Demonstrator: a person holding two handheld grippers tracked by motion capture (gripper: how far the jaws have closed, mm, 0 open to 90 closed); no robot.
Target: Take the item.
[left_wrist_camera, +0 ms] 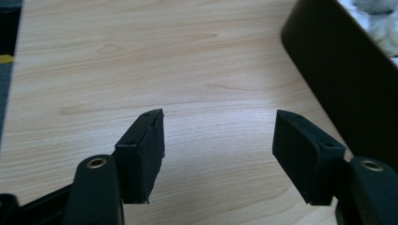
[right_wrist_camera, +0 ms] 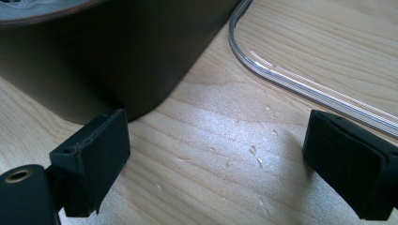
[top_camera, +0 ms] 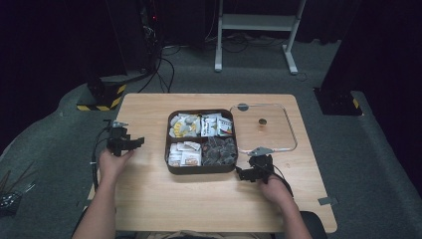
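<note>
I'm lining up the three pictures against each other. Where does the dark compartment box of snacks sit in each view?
High view: the box sits mid-table, between the left gripper and the right gripper.
Left gripper view: its dark wall fills the upper right corner.
Right gripper view: its rounded corner fills the upper left.
Shared landmark: the wooden table.

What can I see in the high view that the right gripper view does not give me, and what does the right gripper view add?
The high view alone gives the four compartments of the brown box with their packets, the round knob on the clear lid, and the left gripper held by a hand.

The right gripper view alone gives small pale specks on the wood and the right gripper jaws wide apart, nothing between them.

Both share the table, the box's dark wall and the lid's rim beside it.
</note>
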